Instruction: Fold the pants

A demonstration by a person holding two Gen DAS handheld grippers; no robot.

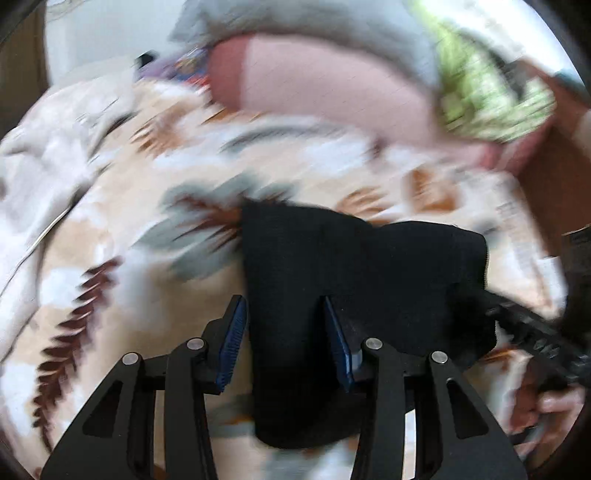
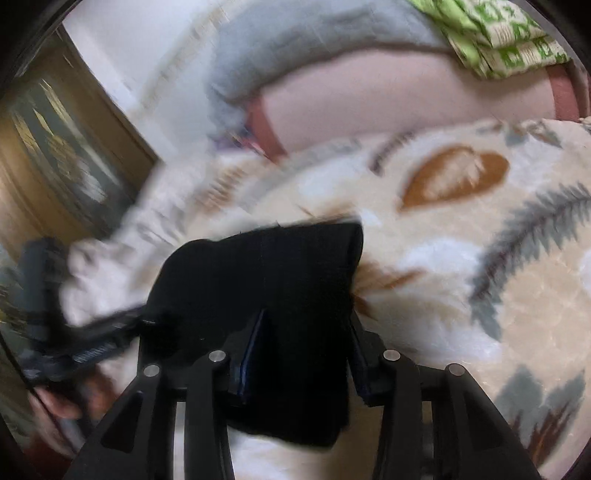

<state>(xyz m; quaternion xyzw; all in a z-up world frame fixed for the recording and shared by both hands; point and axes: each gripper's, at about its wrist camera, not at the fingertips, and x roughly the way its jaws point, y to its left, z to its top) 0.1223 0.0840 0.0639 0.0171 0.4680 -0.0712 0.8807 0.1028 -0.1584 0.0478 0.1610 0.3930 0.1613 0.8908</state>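
Both claws, left [image 1: 286, 317] & right [image 2: 306, 332], are part-closed on folded black pants [image 1: 332, 266] lifted just above a leaf-print bed blanket [image 1: 110, 221]. Risk: the left claw's outer pad [image 1: 234, 328] looks clear of the cloth, so w/ a loose pinch the bundle may slip & the fold fall open.

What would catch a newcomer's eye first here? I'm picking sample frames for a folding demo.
The black pants stand out most, a dark bundle against the pale leaf-patterned blanket, with fabric lying between the blue pads of the left hand-held gripper. The right hand-held gripper also has the black cloth between its fingers. Behind, a bright green patterned cloth lies at the top right.
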